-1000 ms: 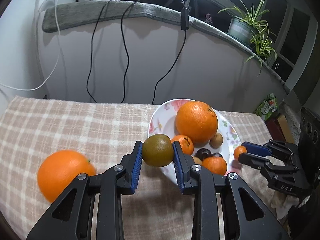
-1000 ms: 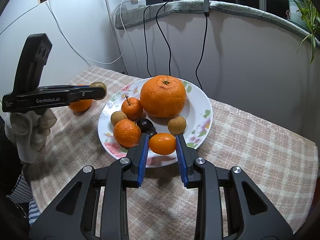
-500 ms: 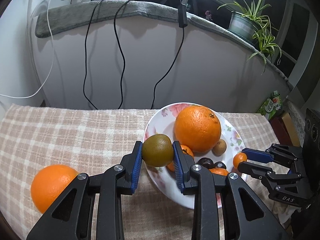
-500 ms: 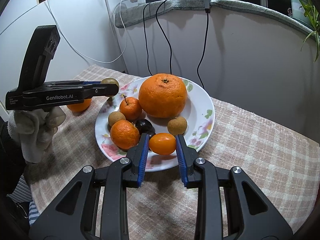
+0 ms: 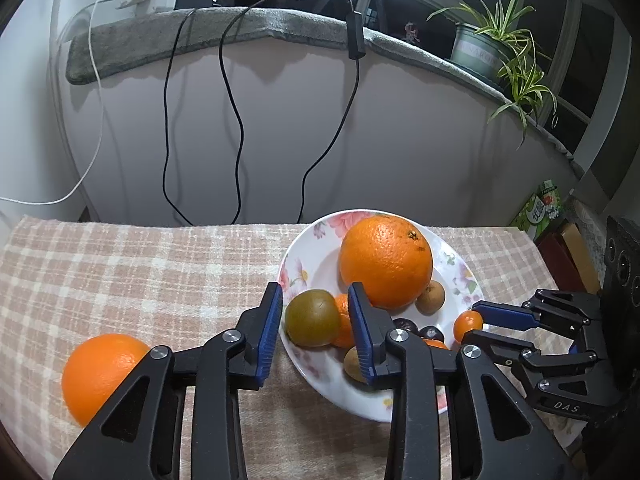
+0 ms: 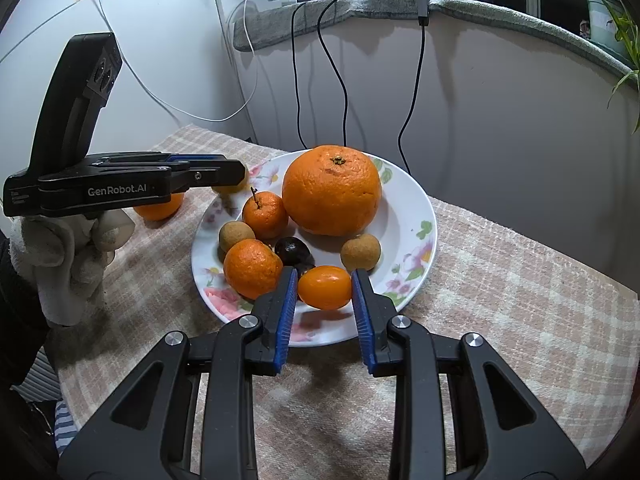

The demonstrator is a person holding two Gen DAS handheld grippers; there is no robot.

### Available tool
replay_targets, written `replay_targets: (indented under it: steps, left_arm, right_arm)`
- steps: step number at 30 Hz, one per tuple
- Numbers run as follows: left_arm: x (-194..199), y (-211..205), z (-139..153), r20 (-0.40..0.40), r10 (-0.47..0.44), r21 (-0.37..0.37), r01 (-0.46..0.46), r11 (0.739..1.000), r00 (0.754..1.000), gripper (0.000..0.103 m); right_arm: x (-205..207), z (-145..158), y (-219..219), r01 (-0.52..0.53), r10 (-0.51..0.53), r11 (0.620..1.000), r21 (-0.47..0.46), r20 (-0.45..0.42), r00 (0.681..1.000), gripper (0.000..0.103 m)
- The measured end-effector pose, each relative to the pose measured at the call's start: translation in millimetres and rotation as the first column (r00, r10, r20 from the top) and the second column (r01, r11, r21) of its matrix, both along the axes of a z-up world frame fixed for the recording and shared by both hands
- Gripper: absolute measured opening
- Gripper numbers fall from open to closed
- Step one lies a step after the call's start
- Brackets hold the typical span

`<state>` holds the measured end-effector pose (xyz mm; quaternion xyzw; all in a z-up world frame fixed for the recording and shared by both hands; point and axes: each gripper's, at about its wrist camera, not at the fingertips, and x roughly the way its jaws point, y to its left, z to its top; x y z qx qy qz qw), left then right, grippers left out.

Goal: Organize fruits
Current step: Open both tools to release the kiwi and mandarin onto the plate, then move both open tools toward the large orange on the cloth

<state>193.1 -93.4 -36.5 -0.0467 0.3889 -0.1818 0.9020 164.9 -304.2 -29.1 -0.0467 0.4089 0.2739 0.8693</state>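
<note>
Gently now: left gripper point(image 5: 314, 322) releasing kiwi point(image 5: 313, 323) over plate point(image 5: 304, 254).
Left fingers opening, kiwi between them; open fully before withdrawing. Right gripper point(image 6: 325, 287) pinches kumquat point(image 6: 325, 286).

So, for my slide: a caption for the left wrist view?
Left tool opening around a green-brown fruit over the floral plate.

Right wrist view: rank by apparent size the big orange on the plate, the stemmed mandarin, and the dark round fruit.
1. Big orange, clearly largest.
2. Small stemmed mandarin.
3. Dark round fruit, smallest, though partly hidden.
</note>
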Motion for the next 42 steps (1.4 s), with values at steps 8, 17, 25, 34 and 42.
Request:
replay_targets:
  steps: [8,17,25,34,42]
  left_arm:
    - [-3,-2,3,0.015,-0.005,0.004,0.005,1.0,1.0,0.046]
    - [-11,-4,10,0.045,-0.01,0.006,0.01,1.0,0.999,0.067]
    - [-23,-6,20,0.09,-0.003,0.027,0.001,1.0,0.996,0.078]
    - [-36,-8,31,0.12,-0.013,0.035,0.009,0.999,0.993,0.078]
    - [-48,-4,40,0.148,-0.012,0.02,0.009,1.0,0.989,0.078]
  right_arm:
    - [-4,4,0,0.004,-0.005,1.0,0.003,0.021,1.0,0.056]
    - [-7,9,0,0.001,-0.001,1.0,0.012,0.032,0.999,0.079]
    - [-10,14,0,0.023,-0.024,0.999,0.024,0.026,0.999,0.088]
    - [-17,20,-1,0.053,-0.054,0.998,0.021,0.039,0.998,0.091]
    - [-26,27,-2,0.083,-0.083,0.997,0.002,0.075,0.994,0.091]
